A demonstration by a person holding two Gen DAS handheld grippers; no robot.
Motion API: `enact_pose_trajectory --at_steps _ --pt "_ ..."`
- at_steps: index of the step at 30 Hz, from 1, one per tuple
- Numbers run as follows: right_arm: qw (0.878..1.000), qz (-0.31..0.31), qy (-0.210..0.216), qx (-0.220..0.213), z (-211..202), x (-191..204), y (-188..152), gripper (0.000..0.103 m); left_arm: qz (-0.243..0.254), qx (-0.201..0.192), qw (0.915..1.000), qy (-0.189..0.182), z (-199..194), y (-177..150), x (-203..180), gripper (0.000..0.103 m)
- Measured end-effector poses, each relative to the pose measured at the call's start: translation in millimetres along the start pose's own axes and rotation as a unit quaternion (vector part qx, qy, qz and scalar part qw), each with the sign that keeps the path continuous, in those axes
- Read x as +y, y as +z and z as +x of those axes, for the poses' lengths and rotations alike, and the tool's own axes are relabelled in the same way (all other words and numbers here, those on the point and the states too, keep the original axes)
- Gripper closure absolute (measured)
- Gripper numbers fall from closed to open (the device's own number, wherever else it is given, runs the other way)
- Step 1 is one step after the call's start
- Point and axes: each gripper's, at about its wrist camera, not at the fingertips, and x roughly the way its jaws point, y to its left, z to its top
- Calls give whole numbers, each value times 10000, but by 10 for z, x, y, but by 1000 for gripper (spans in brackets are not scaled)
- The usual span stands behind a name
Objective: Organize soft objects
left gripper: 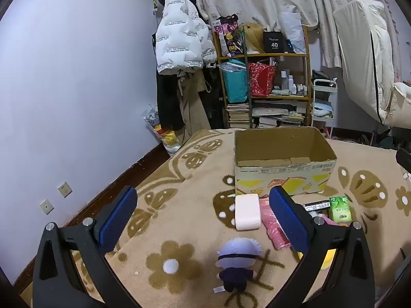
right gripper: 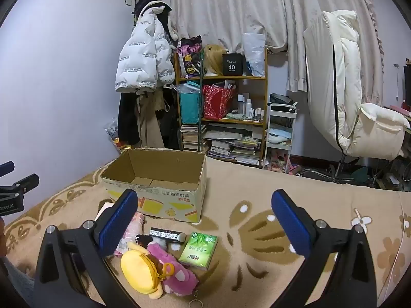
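Yellow pouch (right gripper: 140, 273), pink plush (right gripper: 170, 269), green tissue pack (right gripper: 199, 249).

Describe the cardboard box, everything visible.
The box is an open-topped corrugated cardboard carton, plain brown inside. Its outer walls are pale with yellow and orange graphics and red print. It stands upright on the patterned blanket, top flaps absent or folded in. Only its bottom flaps show inside; no contents are visible. The top rim looks worn. A white block and pink pack lie by its front wall; contact unclear. Neither tool touches it.
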Motion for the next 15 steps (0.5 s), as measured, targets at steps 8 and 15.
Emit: enact_pose_trajectory --at_steps 8,15 --pt "10000 37 18 -16 -2 -8 4 0 22 -43 10000 19 -16 -14 12 1" --pt "10000 -6 -22 -23 11 23 3 0 115 44 9999 26 0 31 -38 2"
